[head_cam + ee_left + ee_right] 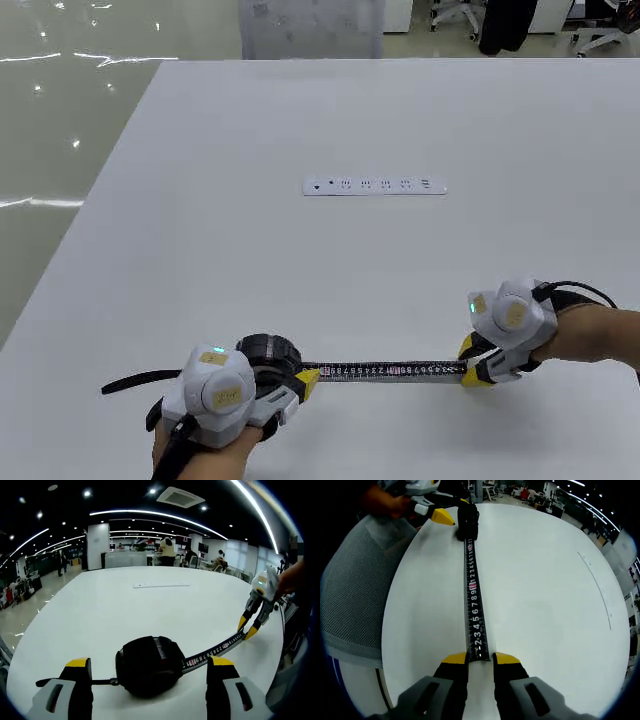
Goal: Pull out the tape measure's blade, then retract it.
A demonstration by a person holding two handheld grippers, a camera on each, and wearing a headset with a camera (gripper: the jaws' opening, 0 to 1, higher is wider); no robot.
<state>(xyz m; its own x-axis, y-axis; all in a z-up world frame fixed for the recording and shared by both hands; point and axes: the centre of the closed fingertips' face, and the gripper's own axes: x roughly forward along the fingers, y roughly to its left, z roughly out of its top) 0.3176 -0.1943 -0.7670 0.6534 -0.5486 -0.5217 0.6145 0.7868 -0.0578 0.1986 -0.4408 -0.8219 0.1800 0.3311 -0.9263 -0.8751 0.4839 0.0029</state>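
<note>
Tabletop (400, 120) carries the tape measure (150, 672) near its front edge, with the blade (472, 595) drawn out flat. Extension is judged largely done; retraction next calls for a controlled return. Right gripper (480, 658) fingers clamp the blade's end. Left gripper (148, 662) fingers stand wide, flanking the tape measure with gaps.

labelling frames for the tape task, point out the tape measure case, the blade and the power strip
tape measure case (150, 665): left gripper view, top of the black housing.
blade (476, 615): right gripper view, printed numbers, mid-length.
power strip (375, 186): head view, middle of its white body.
</note>
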